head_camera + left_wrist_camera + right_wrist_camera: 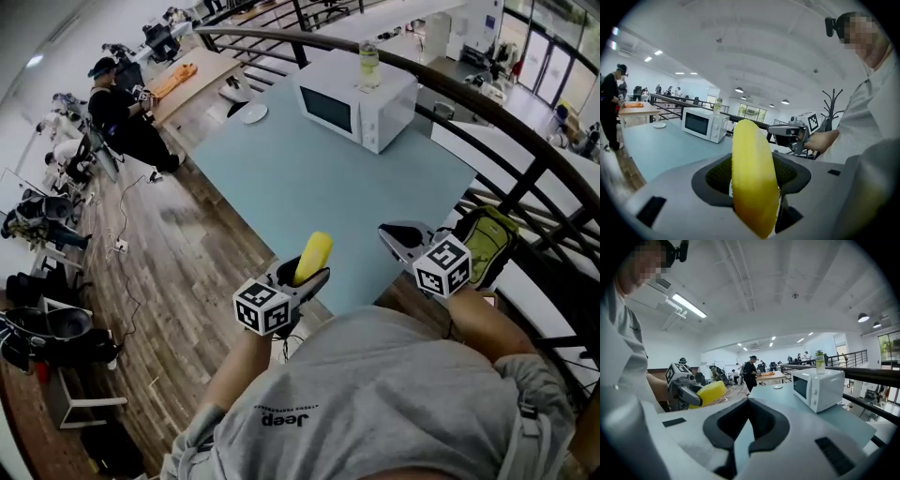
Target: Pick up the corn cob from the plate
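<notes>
So the corn cob (314,253) is already off the plate. It's clamped in the left tool (302,274), lower middle of the head view, right over the near edge of the pale blue surface (309,178). In the left gripper view the jaws stand pretty wide with the yellow cob wedged between the dark pads, and its rounded end pokes well out past them and tilts up.

The right tool (401,240) sits just to the right of it in the head view, also near the surface's front edge, and it's got nothing in it. In the right gripper view the jaws are only a narrow gap apart, with just a sliver of the surface showing through.

Further up the frame there's a white microwave (354,101) on the surface with a clear bottle (369,64) standing on top. A small white plate (253,113) sits at the far left corner, well away from the cob.
</notes>
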`<state>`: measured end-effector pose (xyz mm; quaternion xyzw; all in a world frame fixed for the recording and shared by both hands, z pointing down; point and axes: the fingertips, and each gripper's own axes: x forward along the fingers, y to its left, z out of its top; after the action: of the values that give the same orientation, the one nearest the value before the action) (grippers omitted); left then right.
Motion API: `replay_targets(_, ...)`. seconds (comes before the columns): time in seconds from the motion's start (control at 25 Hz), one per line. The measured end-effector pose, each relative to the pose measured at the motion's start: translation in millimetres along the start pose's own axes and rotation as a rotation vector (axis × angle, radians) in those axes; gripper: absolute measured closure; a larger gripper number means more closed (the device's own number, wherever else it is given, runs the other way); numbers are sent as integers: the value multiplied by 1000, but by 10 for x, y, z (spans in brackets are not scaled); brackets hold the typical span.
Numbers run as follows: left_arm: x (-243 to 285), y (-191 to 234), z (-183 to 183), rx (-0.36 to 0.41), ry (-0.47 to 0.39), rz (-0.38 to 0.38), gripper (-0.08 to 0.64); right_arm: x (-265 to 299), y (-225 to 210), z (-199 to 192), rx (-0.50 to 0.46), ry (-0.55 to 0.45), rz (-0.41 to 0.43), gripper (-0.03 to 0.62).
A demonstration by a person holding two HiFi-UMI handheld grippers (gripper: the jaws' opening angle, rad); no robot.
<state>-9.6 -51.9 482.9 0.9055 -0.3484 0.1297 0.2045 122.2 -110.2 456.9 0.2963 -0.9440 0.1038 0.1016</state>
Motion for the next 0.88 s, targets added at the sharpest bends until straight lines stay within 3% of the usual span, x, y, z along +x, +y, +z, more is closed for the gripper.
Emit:
replay_targets(0.32,67,246,-385,-44,54,15,301,154,-8,-296,17,70,2,575)
replay_targets(0.88,327,378,-561,-65,88,-24,301,232,-159,-764,105,162,12,577)
